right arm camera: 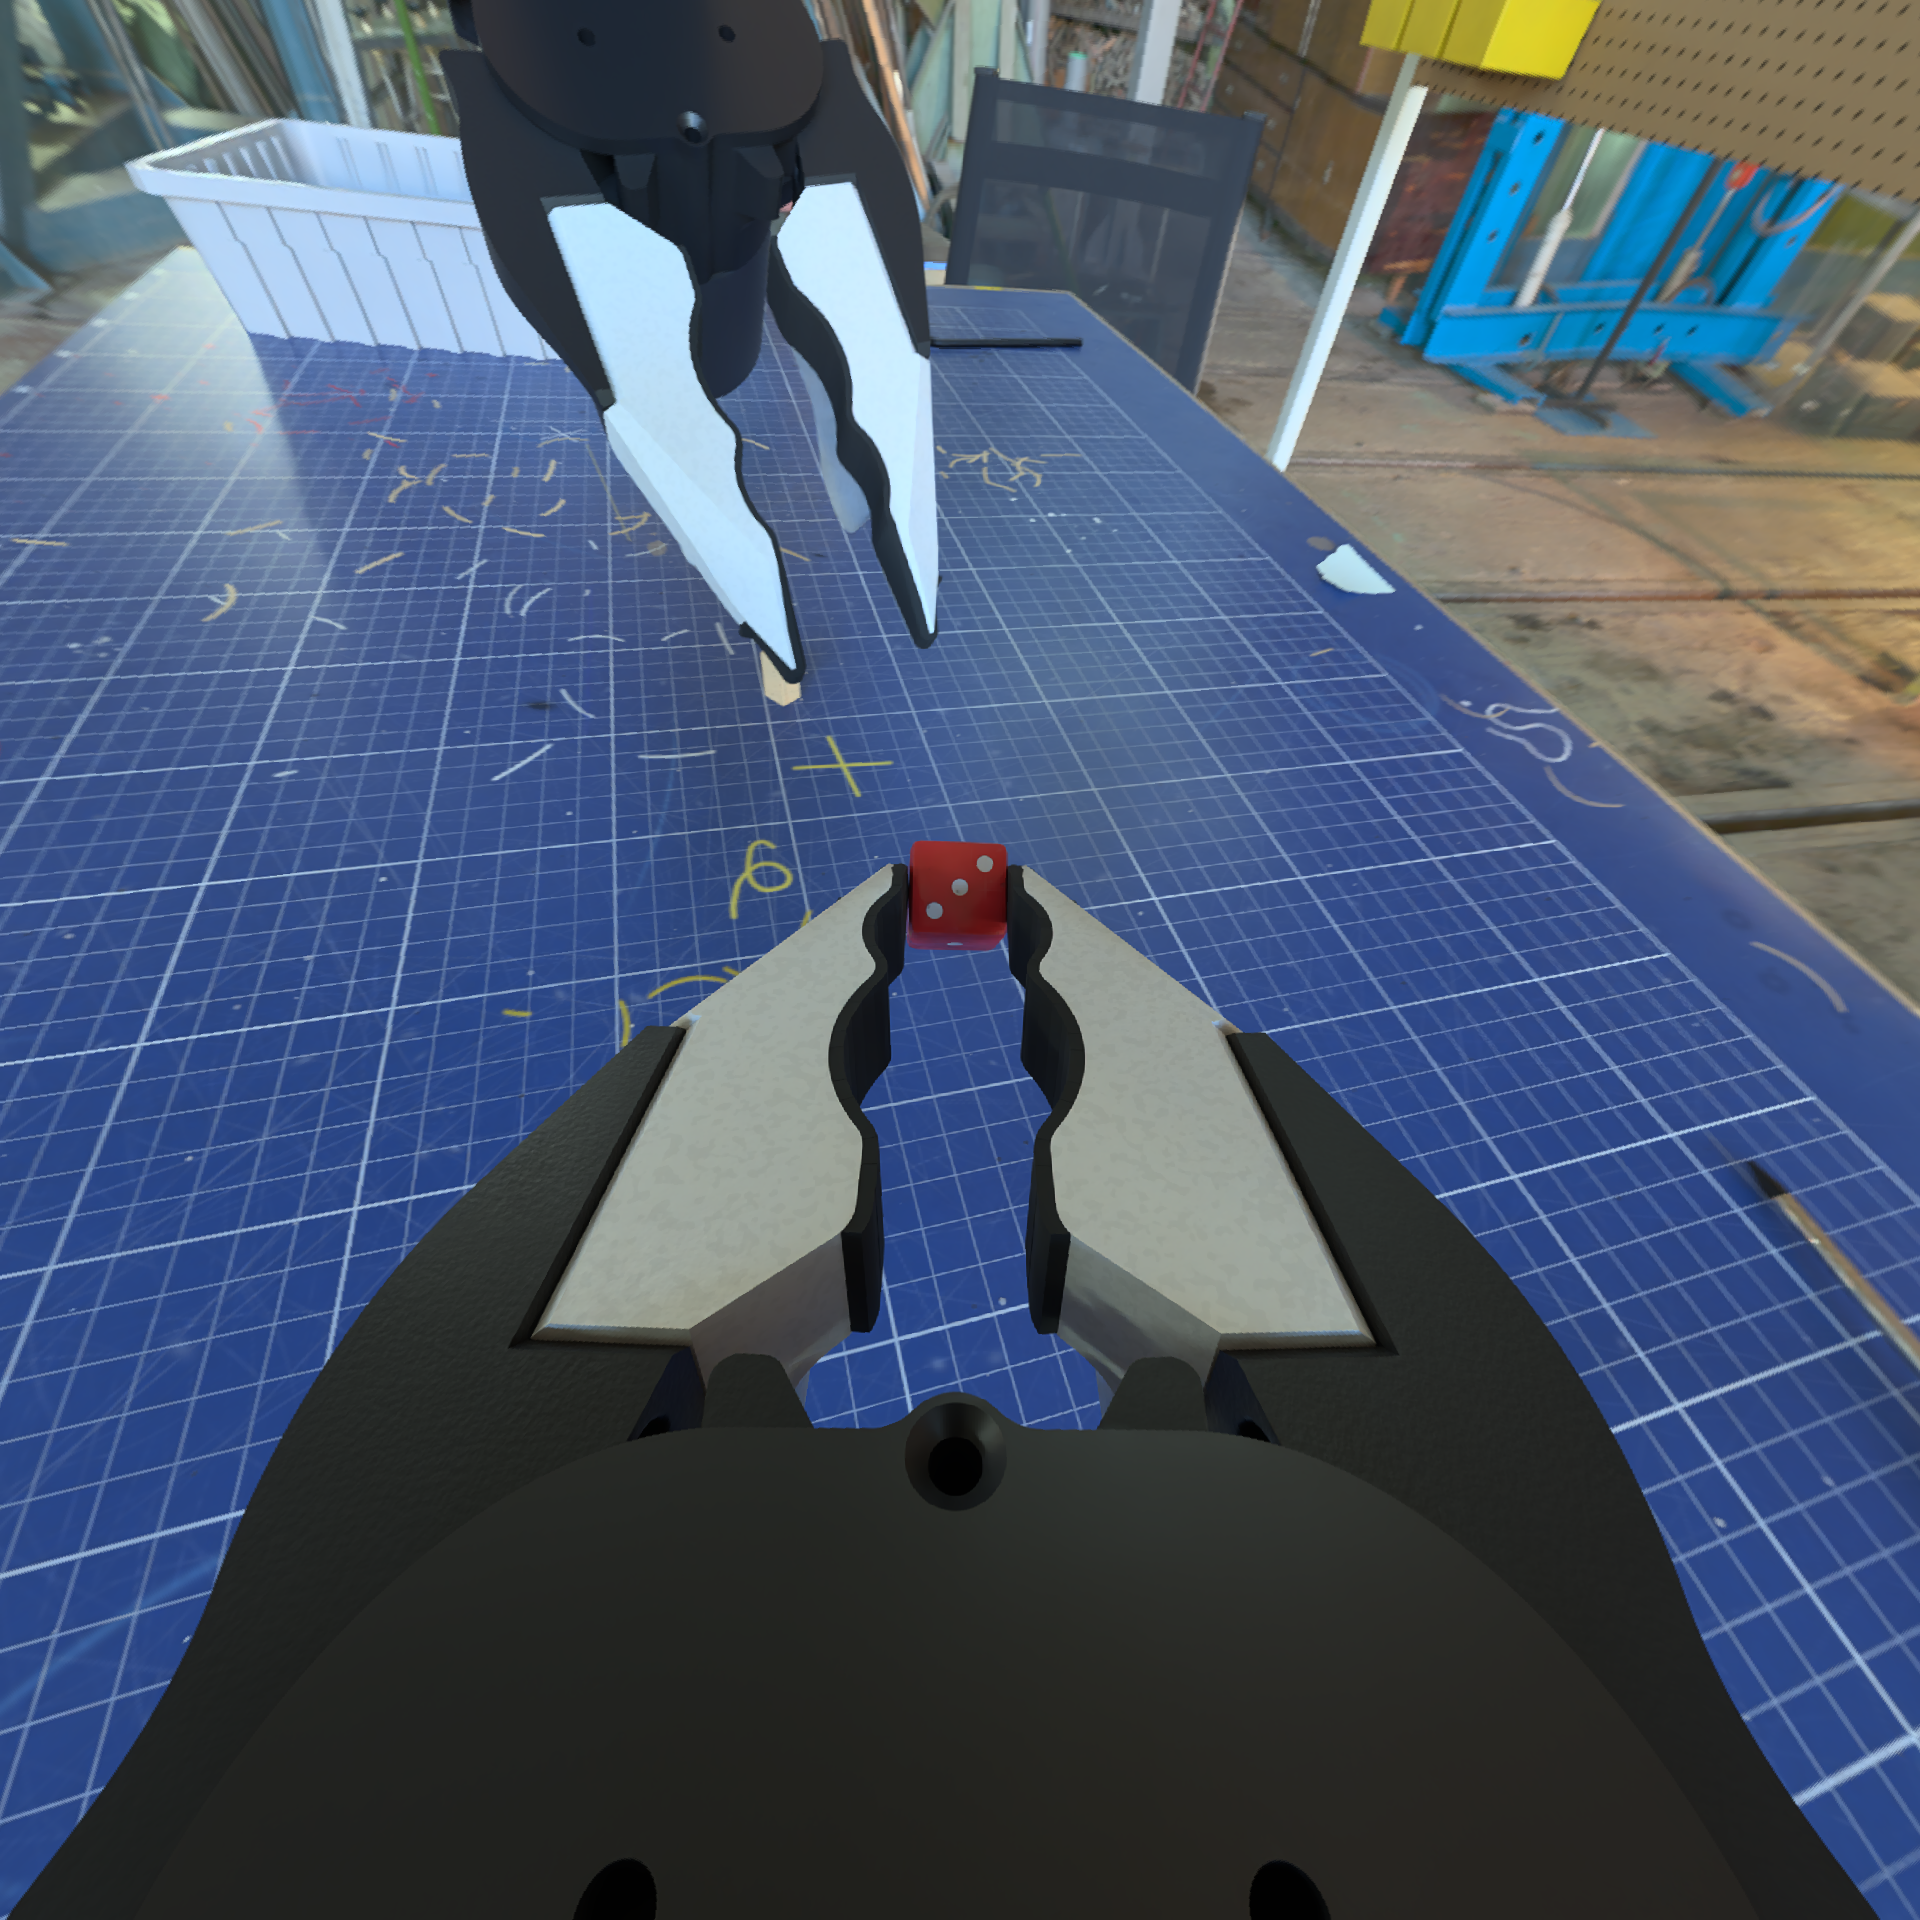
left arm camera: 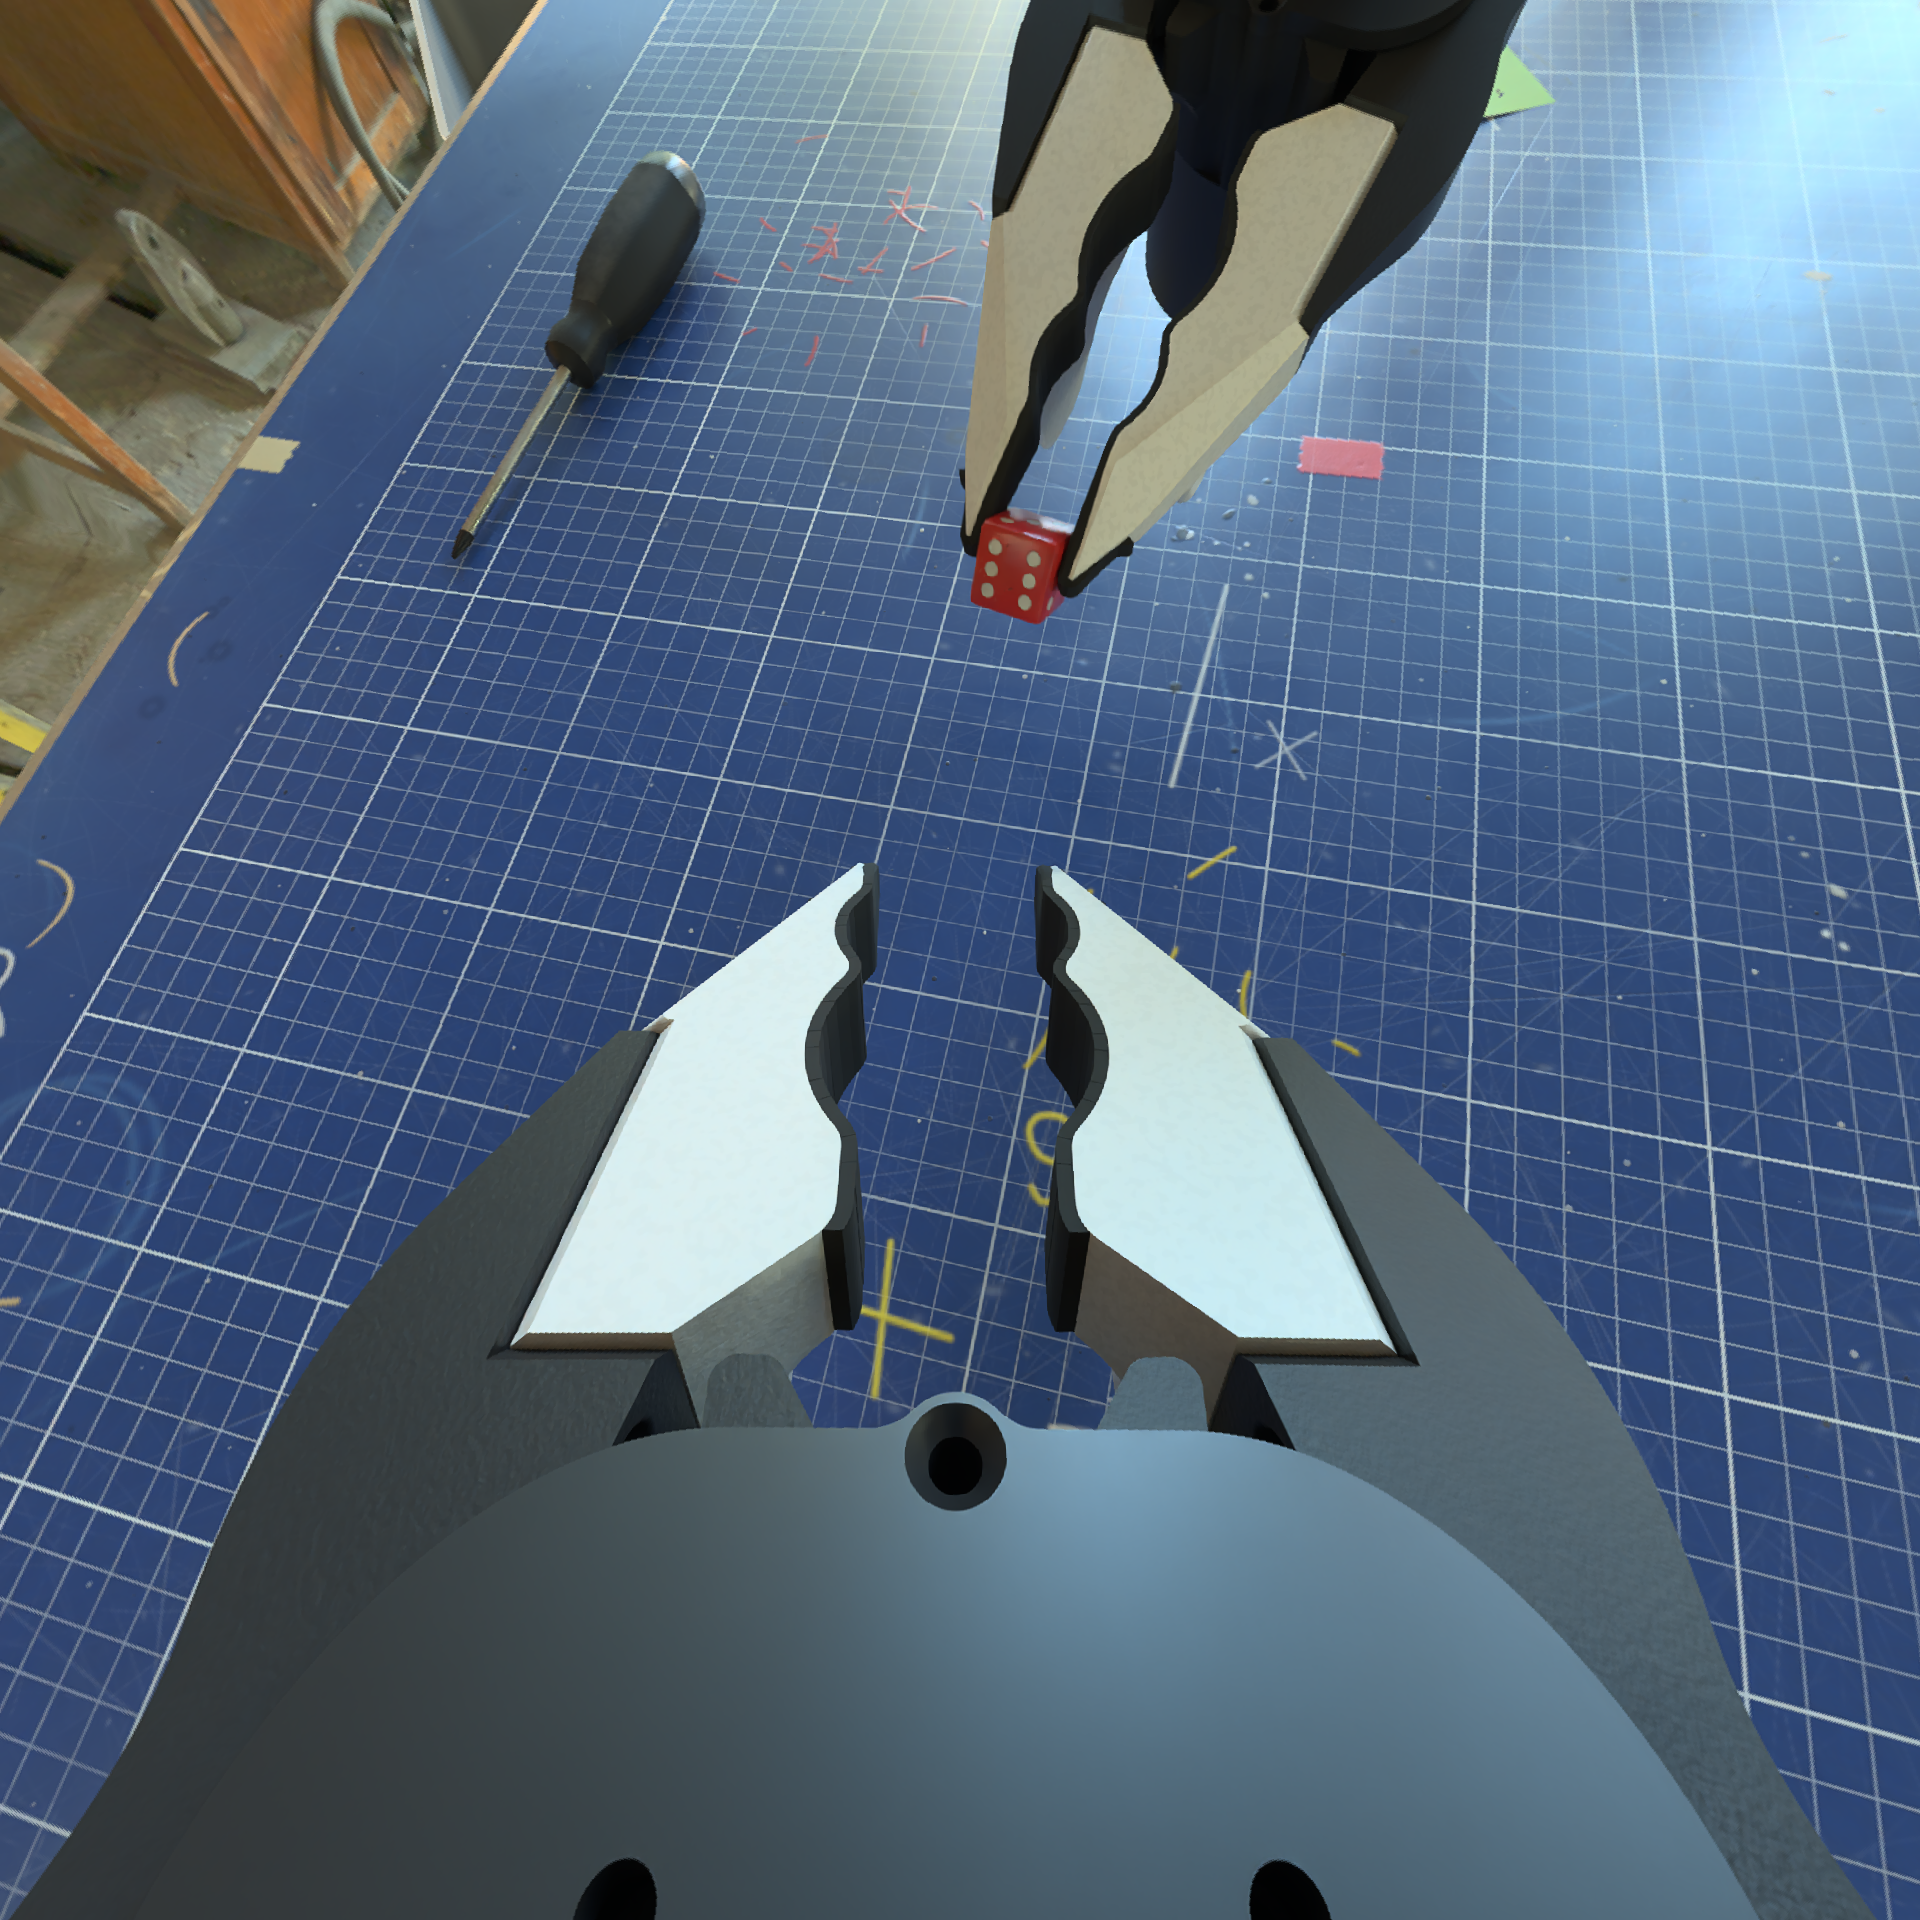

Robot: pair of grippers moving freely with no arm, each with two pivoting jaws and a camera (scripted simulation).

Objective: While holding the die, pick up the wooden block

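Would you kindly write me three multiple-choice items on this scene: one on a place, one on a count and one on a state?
1. The screwdriver lies: A in a drawer; B on the blue mat; C on a shelf.
2. Pips on the die face in the left wrist view: A two; B four; C six.
3. The left tool is: A open and empty; B shut on the die; C shut on the screwdriver.
Answers: B, it lies flat on the grid; C, two columns of three; A, it gapes with nothing inside.
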